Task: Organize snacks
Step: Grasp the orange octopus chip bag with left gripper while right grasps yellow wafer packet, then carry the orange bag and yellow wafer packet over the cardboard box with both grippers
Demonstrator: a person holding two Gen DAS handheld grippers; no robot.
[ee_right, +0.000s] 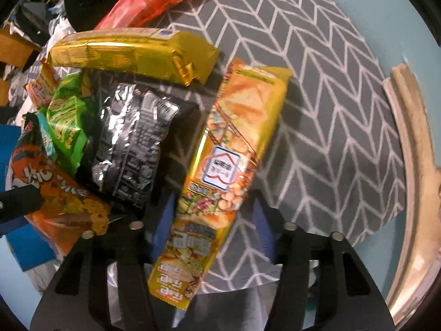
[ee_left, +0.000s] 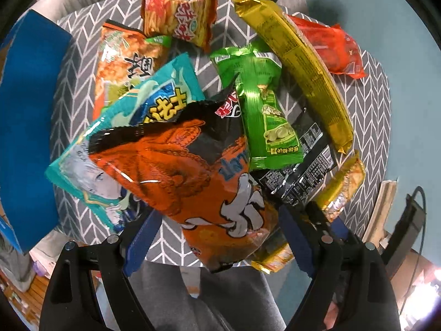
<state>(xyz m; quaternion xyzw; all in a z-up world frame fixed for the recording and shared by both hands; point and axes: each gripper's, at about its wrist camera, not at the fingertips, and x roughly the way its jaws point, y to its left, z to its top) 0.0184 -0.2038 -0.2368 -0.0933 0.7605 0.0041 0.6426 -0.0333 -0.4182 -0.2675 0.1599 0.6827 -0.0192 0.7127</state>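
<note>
Two packets are framed at once on the tabletop [ee_right: 317, 63]: an orange packet [ee_left: 193, 176] between the wide left hand-held gripper [ee_left: 217, 237] and a yellow packet [ee_right: 220, 165] between the wide right hand-held gripper [ee_right: 212, 220], so closing is judged next.

Orange octopus bag [ee_left: 193, 171]: blue Thai-looking lettering, not legible. Teal bag [ee_left: 154, 93]: large yellow Chinese characters, inverted, unread. Yellow pack [ee_right: 220, 160]: white house-shaped label, small print too blurred.
</note>
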